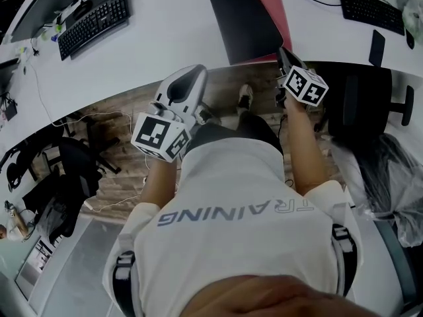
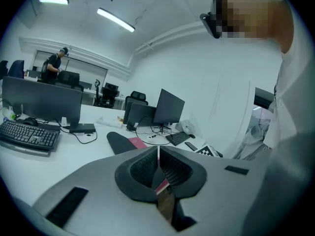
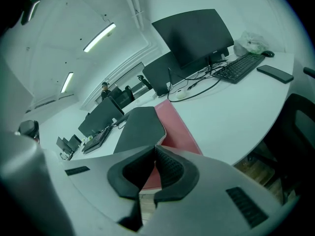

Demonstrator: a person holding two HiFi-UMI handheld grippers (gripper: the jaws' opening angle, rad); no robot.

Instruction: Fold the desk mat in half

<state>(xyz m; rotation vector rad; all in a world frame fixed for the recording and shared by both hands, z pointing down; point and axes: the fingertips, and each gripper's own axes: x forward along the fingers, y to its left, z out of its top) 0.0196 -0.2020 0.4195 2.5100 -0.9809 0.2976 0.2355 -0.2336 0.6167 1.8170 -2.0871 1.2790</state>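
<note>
Both tongs are closed on nothing: the left tongs [image 2: 158,156] and the right tongs [image 3: 154,154] are each pressed tight together with no mat caught in them, and I have them drawn back off the desk [image 1: 165,38], close to my body. The desk mat [image 1: 238,18] lies on the desk ahead of me and a little to my right, black face up with a red strip showing along its right side. Its long axis runs away from me. Its near end reaches the desk's edge just beside the right tongs, while the left tongs sit well apart from it, so I judge the right hand better placed to reach it first.
</note>
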